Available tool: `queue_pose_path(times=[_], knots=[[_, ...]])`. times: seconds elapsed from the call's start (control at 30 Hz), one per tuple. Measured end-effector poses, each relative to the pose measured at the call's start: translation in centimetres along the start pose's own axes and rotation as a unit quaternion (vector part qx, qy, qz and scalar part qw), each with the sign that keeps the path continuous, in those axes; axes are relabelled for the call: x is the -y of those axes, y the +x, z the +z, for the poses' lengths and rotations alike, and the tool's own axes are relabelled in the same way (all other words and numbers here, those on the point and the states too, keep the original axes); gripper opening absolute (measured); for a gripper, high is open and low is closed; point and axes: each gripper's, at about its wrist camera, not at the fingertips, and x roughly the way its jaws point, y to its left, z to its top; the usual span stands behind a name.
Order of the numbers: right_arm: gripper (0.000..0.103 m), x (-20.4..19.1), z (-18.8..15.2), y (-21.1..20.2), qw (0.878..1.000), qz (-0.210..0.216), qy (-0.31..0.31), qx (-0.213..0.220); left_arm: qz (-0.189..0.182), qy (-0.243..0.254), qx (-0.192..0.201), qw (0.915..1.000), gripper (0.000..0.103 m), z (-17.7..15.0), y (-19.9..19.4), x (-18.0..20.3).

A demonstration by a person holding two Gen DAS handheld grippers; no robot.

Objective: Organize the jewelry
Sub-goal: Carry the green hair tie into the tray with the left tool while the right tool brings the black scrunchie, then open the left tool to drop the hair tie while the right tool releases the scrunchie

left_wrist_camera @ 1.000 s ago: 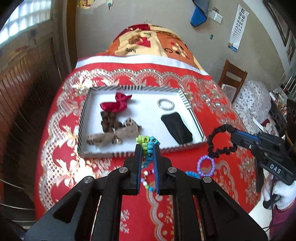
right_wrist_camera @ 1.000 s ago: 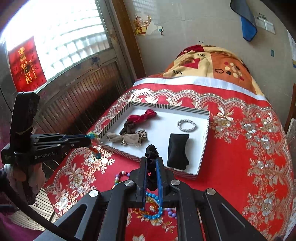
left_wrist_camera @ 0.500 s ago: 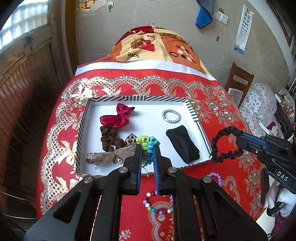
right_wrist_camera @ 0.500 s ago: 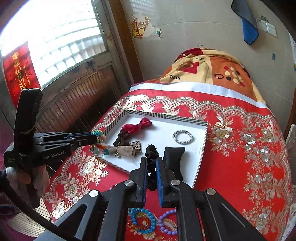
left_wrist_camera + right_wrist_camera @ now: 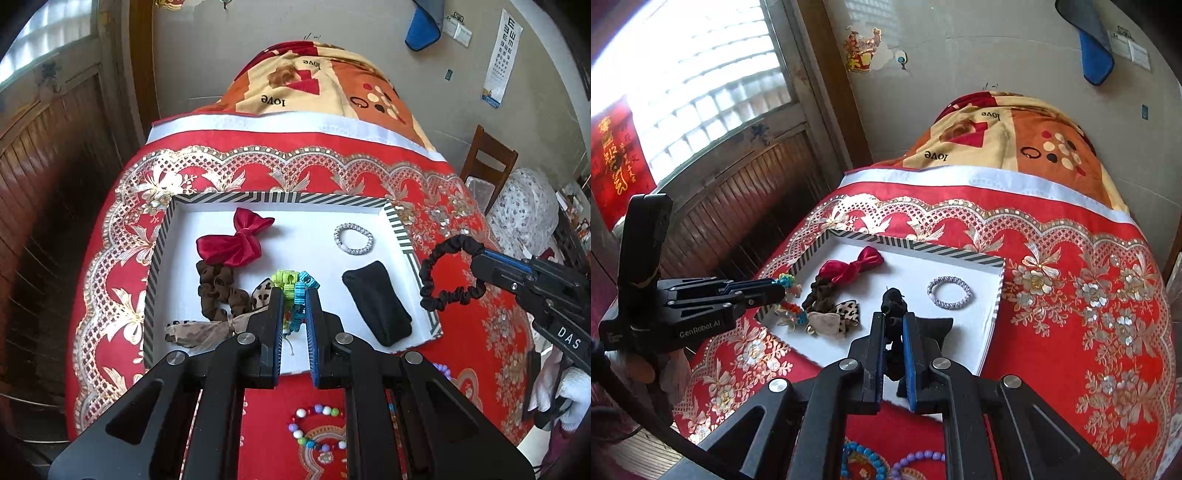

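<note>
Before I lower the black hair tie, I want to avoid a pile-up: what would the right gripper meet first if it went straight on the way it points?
Probably the black pouch in the tray, just past the right gripper and its black hair tie. Depth is unclear.

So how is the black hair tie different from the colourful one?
The black scrunchie is one plain open ring held beside the tray; the colourful tie is a green-and-blue coiled bunch held above the tray's floor. Both are clamped in jaws: right gripper, left gripper.
</note>
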Motion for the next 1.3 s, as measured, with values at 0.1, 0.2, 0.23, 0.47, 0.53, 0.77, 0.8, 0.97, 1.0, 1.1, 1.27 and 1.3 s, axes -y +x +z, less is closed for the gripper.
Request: queue_pose_path(times=[0.1,0.2,0.23,0.47,0.53,0.77,0.8,0.97,1.0,1.1,1.27,1.3], knots=[[0.008,0.4,0.5,0.9,1.0,0.001,0.002,-0.004,0.003,-0.001,-0.006,1.0,0.01,0.4,1.0,-0.1],[0.008,0.9,1.1,1.9,1.0,0.001,0.002,-0.01,0.004,-0.001,-0.009,1.0,0.01,0.9,1.8,0.0],[0.008,1.1,1.3,2.3,1.0,0.001,0.002,-0.012,0.004,-0.002,-0.01,0.9999,0.01,1.0,2.1,0.0],[0.008,1.8,3.3,5.0,1.0,0.002,-0.008,-0.025,0.0,-0.003,-0.021,0.9998,0.01,2.4,4.4,0.3],[0.008,2.0,3.7,5.8,1.0,0.005,-0.008,-0.028,-0.001,-0.003,-0.024,0.9997,0.01,2.8,5.1,0.5],[0.008,3.0,5.9,10.1,0.998,0.025,0.006,-0.049,-0.008,-0.017,-0.038,0.9991,0.01,3.8,7.7,0.7],[0.008,3.1,6.1,10.7,0.998,0.028,0.008,-0.052,-0.008,-0.019,-0.04,0.999,0.01,3.9,8.1,0.7],[0.008,3.5,6.9,14.7,0.996,0.049,0.02,-0.076,-0.01,-0.033,-0.056,0.9978,0.01,3.9,10.2,0.6],[0.008,3.6,6.9,15.3,0.995,0.053,0.023,-0.08,-0.009,-0.036,-0.06,0.9975,0.01,3.9,10.6,0.5],[0.008,3.9,6.7,17.4,0.993,0.058,0.03,-0.095,-0.005,-0.044,-0.069,0.9966,0.01,3.6,11.6,0.1],[0.008,5.2,6.1,20.2,0.991,0.036,0.042,-0.12,0.001,-0.053,-0.081,0.9953,0.01,2.9,12.5,-0.5],[0.008,5.5,5.9,20.8,0.99,0.032,0.044,-0.128,0.002,-0.054,-0.083,0.9951,0.01,2.8,12.6,-0.5]])
